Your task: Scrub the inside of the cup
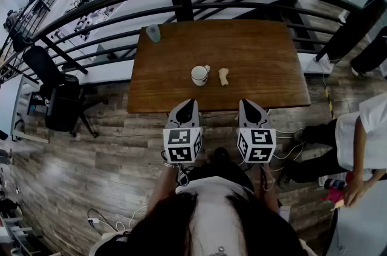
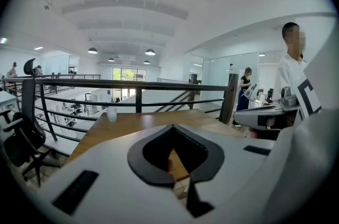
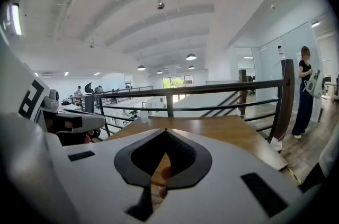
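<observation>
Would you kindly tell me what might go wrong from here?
Both the left gripper and right gripper are shut and empty; reaching that way might knock the white cup instead of gripping it. The beige object lies close beside the cup, so grabbing either may nudge the other.

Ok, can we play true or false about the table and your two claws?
1. The white cup stands on the wooden table. True.
2. The left claw holds the white cup. False: it is shut and empty, over the table's near edge.
3. A small beige object lies just right of the white cup. True.
4. The right claw is wide open. False: it is shut, holding nothing.
5. The see-through cup sits mid-table. False: it stands at the far left corner.
</observation>
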`<state>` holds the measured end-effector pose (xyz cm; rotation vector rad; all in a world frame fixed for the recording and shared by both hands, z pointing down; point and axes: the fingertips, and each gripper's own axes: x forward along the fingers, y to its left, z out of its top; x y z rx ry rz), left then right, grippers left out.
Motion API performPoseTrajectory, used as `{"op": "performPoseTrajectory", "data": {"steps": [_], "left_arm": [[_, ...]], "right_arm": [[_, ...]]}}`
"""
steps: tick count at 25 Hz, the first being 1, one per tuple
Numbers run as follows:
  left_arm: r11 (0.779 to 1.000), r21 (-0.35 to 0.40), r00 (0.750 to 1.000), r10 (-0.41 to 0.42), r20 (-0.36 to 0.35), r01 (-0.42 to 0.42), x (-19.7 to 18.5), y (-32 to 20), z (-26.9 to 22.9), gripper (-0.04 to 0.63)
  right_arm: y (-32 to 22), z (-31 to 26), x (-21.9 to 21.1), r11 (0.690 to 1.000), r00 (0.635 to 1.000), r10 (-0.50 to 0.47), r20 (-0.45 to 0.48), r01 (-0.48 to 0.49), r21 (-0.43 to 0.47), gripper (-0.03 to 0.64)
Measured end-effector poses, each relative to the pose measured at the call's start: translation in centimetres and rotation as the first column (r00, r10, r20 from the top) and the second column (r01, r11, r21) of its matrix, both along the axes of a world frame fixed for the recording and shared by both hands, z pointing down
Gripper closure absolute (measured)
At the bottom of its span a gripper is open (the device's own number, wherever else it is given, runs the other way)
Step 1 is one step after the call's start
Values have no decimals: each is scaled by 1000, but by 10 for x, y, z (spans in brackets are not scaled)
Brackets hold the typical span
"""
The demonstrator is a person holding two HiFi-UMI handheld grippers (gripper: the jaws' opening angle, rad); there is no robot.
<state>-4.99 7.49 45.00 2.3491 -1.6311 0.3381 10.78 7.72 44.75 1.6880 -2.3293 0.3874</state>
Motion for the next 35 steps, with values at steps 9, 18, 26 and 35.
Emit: {"op": "performPoseTrajectory", "data": {"steps": [9, 18, 26, 35], "left_arm": [[1000, 7, 1000, -6, 14, 6, 19, -38, -3, 588], [1000, 24, 1000, -9, 27, 8, 35, -69, 5, 586], [999, 7, 998, -52, 34, 52, 44, -85, 14, 586], [998, -9, 997, -68, 48, 68, 39, -101, 29, 586]], "right_arm": [[-37, -1, 18, 1000, 1000, -7, 7, 7, -6, 580], [-72, 8, 22, 996, 995, -91, 39, 92, -15, 580], [-96, 20, 31, 985, 985, -167, 43, 169, -46, 577], [-113, 37, 26, 976, 979, -196, 50, 200, -88, 577]]}}
